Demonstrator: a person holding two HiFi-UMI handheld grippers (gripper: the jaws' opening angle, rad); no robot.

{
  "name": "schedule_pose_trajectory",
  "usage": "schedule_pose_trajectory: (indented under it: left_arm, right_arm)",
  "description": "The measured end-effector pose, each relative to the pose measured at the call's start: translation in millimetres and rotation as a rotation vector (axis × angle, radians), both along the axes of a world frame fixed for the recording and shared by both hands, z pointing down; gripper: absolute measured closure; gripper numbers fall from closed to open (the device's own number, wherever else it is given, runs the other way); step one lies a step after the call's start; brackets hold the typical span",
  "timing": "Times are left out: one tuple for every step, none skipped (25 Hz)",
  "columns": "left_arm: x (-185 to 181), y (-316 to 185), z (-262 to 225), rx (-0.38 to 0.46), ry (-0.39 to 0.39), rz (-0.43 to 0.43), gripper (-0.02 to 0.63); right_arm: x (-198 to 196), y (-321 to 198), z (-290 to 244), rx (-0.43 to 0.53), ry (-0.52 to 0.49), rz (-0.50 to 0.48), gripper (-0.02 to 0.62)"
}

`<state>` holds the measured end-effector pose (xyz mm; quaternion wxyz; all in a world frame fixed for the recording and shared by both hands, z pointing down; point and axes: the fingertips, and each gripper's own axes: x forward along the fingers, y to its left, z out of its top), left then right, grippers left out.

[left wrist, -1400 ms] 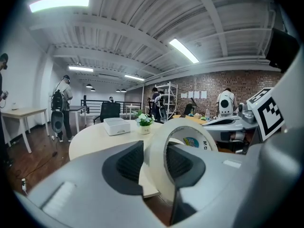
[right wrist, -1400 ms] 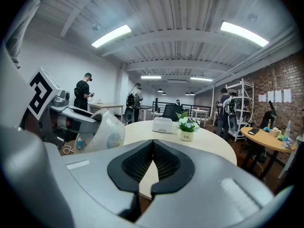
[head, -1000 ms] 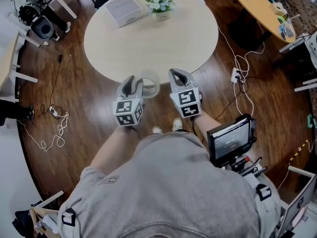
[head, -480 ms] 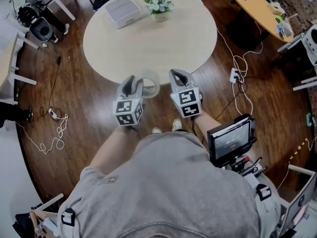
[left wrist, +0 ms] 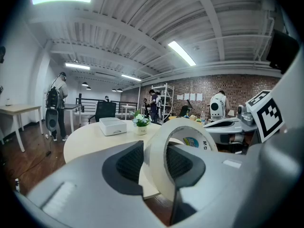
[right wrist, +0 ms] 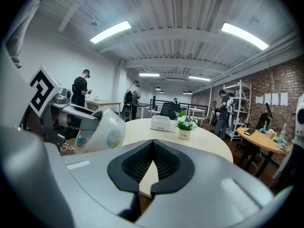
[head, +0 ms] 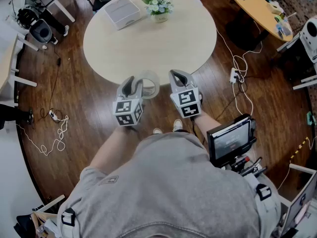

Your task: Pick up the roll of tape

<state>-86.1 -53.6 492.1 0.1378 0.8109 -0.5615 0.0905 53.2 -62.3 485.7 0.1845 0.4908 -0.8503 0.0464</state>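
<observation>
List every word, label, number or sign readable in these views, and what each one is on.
"M G" (only partly legible): on the coloured label inside the roll of tape; the rest is hidden.
Flower pot: small print, too blurred to read.
White box: small mark, unreadable.
Marker cubes: black-and-white square patterns, no words.

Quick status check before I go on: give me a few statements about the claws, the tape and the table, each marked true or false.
1. The left claw grips the tape roll. True.
2. The right claw holds the roll too. False: its jaws are together with nothing between them.
3. The potted flowers stand on the round table. True.
4. The white box sits on the floor. False: it is on the table, beside the flowers.
</observation>
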Motion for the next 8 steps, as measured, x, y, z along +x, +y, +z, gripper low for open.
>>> schedule_pose_trajectory:
  left_arm:
    - [-0.3,-0.2,0.3,-0.001,0.0,0.0,0.483]
    - [-0.5,-0.2,0.6,-0.002,0.0,0.0,0.483]
    - [-0.7,0.0,0.9,-0.004,0.0,0.0,0.483]
    - [-0.9,0.2,1.2,-0.005,0.0,0.0,0.483]
    - [-1.1,0.4,1.6,-0.007,-0.001,-0.001,0.483]
    - [-1.1,0.4,1.9,-0.009,-0.001,-0.001,0.483]
    - [-1.2,0.5,2.2,-0.01,-0.001,-0.001,0.483]
    - [-1.1,0.5,2.6,-0.012,-0.001,-0.001,0.483]
  right_arm:
    - [-0.3,-0.1,0.5,-0.001,0.0,0.001,0.583]
    - [-0.4,-0.1,0.9,-0.002,0.0,0.001,0.583]
    - [-0.4,0.0,1.2,-0.003,0.0,0.002,0.583]
    - [-0.4,0.1,1.5,-0.004,0.0,0.002,0.583]
    - [-0.3,0.2,1.6,-0.005,0.0,0.003,0.583]
    - [-0.3,0.3,1.8,-0.005,0.0,0.003,0.583]
    - [-0.3,0.3,1.9,-0.005,-0.001,0.003,0.583]
    - [-0.4,0.3,2.0,-0.006,-0.001,0.003,0.583]
